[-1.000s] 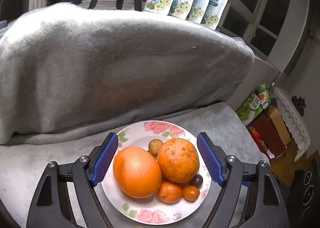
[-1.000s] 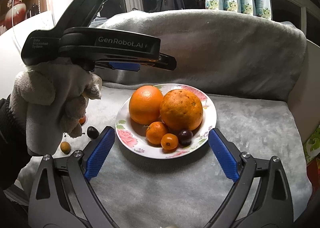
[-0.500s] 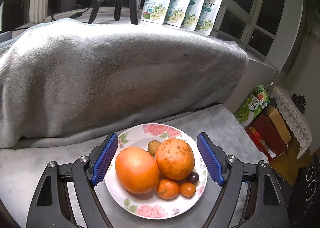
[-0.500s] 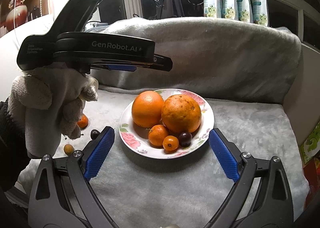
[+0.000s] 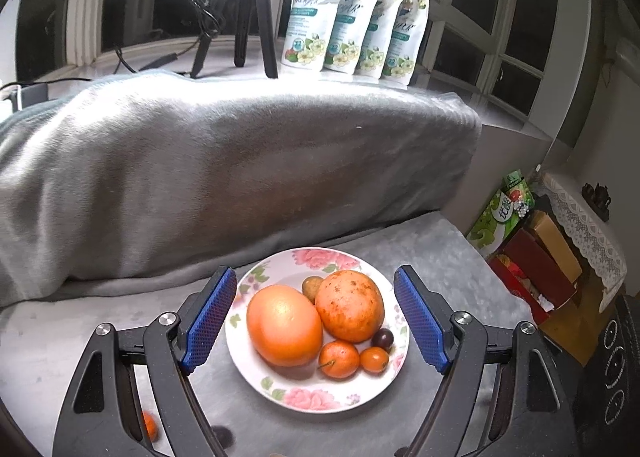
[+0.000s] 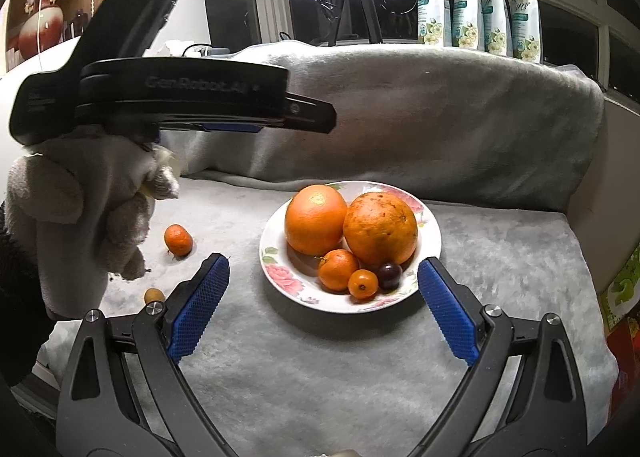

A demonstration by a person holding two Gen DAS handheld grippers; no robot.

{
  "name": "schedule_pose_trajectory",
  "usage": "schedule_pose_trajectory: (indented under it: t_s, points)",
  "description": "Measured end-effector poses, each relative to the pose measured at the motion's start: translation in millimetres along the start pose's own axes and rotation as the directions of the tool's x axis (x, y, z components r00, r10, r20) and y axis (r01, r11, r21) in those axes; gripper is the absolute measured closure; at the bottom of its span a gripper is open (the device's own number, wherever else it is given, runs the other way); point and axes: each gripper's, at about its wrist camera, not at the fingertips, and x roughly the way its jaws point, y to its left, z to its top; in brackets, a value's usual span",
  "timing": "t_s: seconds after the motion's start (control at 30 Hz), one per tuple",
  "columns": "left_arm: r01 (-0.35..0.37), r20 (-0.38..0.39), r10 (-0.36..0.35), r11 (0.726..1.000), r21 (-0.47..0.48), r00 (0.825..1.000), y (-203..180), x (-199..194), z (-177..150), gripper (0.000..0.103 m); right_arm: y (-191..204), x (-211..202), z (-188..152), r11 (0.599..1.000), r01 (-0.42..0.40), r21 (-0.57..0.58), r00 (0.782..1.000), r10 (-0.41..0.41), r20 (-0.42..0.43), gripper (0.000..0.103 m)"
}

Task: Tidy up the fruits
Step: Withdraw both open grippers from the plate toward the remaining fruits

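A flowered white plate (image 5: 304, 397) (image 6: 430, 225) on the grey blanket holds two big oranges (image 5: 285, 324) (image 6: 380, 228), a small mandarin (image 5: 339, 359) (image 6: 338, 270), a kumquat (image 6: 363, 284), a dark plum (image 6: 389, 275) and a brownish longan (image 5: 312, 285). My left gripper (image 5: 316, 319) is open and empty, raised above the plate. My right gripper (image 6: 324, 309) is open and empty, in front of the plate. A loose mandarin (image 6: 178, 239) and a small longan (image 6: 154, 295) lie on the blanket left of the plate.
A blanket-covered backrest (image 6: 400, 117) rises behind the plate. Detergent pouches (image 5: 356, 17) and a tripod (image 5: 248, 9) stand on the sill. Boxes (image 5: 532, 257) sit on the floor to the right. The gloved hand (image 6: 80, 209) holds the left gripper's body (image 6: 180, 97).
The left gripper has risen and drawn back from the plate, which looks smaller and farther. The right gripper has shifted left, and the loose mandarin has come into view.
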Motion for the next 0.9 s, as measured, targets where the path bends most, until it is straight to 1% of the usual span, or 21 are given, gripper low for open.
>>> schedule_pose_trajectory:
  t_s: [0.23,0.4,0.5,0.63,0.8,0.9]
  points:
    - [-0.017,0.041,0.017,1.000,-0.006,0.999,9.9,-27.7,-9.9,0.022,5.0,-6.0,-2.8,1.000,-0.012,0.024,1.000,0.012,0.009,0.006]
    - [-0.036,0.062,0.037,0.999,-0.021,0.997,26.2,-48.7,-21.8,0.022,12.2,-5.8,-2.9,0.999,-0.028,0.030,1.000,0.028,-0.002,0.006]
    - [-0.059,0.076,0.062,0.998,-0.038,0.995,41.4,-66.4,-31.8,0.022,19.0,-3.8,-4.9,0.999,-0.033,0.030,0.999,0.034,-0.019,0.006]
    - [-0.103,0.095,0.110,0.991,-0.081,0.989,65.9,-96.4,-52.1,0.022,27.9,-5.6,-6.6,0.998,-0.044,0.042,0.999,0.045,-0.022,0.006]
    - [-0.186,0.089,0.197,0.975,-0.119,0.976,90.0,-132.7,-88.9,0.022,42.0,-14.1,-10.6,0.995,-0.073,0.073,0.997,0.074,-0.004,0.006]
    - [-0.201,0.088,0.216,0.967,-0.154,0.972,98.6,-145.8,-107.3,0.022,53.7,-19.9,-13.5,0.993,-0.094,0.069,0.996,0.094,-0.002,0.006]
